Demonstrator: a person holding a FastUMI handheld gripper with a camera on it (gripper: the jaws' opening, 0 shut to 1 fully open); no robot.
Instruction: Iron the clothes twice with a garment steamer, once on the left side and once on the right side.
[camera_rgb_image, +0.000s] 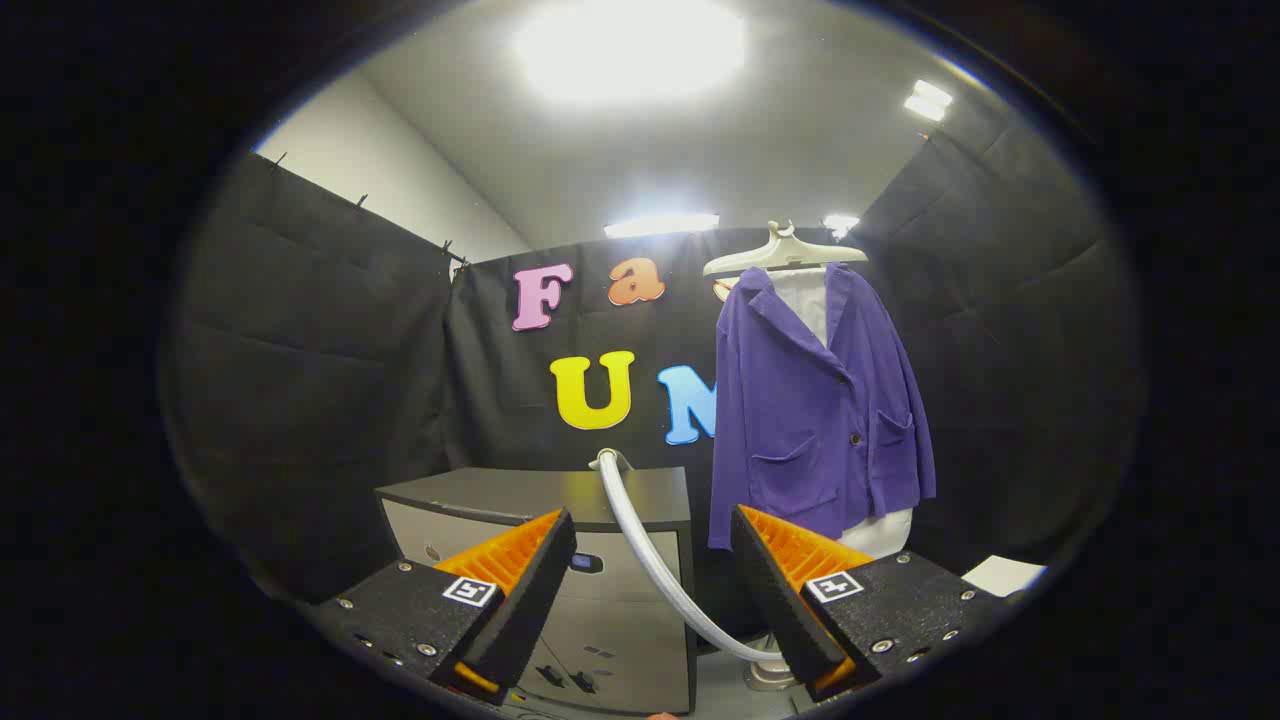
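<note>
Beyond the parted, empty fingers (652, 580), ribbed pale hose (650, 560), boxy grey cabinet (600, 590), perhaps cotton purple jacket (815, 410)

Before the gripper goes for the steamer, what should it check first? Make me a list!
1. Gripper open and holding nothing: ok, fingers spread apart.
2. Steamer hose in view: ok, it curves down from the top of the grey steamer cabinet, passing between the fingers farther ahead.
3. Steamer head ready to grab: cannot tell, the hose's lower end runs behind the right finger.
4. Purple jacket hanging up: ok, on a white hanger, beside the cabinet.
5. Jacket front facing the gripper: ok, collar and pockets show.
</note>
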